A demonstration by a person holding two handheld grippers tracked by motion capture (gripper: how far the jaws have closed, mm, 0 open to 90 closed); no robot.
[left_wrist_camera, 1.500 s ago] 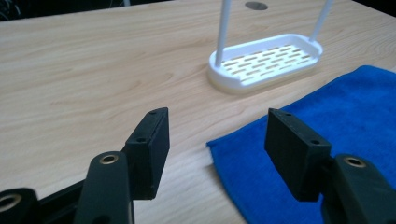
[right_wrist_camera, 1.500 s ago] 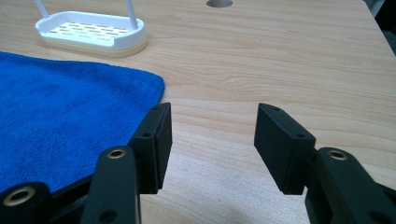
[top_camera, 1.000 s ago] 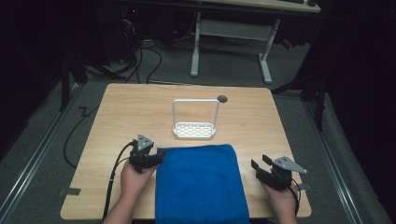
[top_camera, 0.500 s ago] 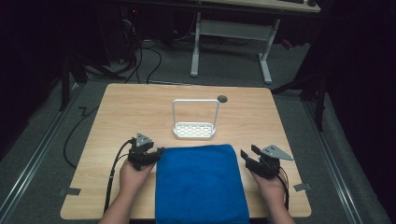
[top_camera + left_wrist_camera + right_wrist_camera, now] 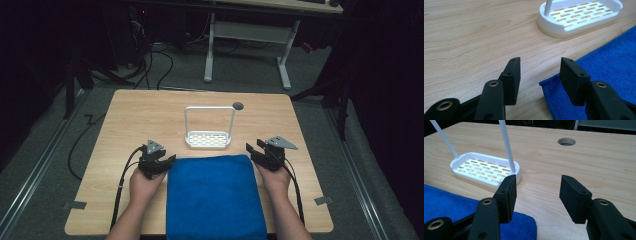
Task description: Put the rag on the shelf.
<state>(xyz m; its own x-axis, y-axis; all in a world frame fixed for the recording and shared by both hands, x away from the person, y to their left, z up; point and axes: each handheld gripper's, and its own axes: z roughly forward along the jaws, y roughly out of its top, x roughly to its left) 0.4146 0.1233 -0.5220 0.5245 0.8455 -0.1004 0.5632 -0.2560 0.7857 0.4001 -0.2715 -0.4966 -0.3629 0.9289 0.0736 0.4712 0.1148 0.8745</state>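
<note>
Holding both tools at the far corners of the folded blue towel [image 5: 214,197], you have the left tool [image 5: 167,161] at its 11 o'clock corner and the right tool [image 5: 251,150] at 1 o'clock, jaws apart on each and gripping nothing. The towel lies at the table's [image 5: 150,115] near edge, the white rack [image 5: 209,138] just beyond at 12 o'clock. Judged step: pre-grasp. Next, lower each tool onto its corner and close.

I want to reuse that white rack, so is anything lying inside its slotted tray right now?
Nothing is in the white rack: its slotted floor shows bare in both gripper views. Through the slots only darkness shows. The table surface directly beneath it is covered by the tray.
</note>
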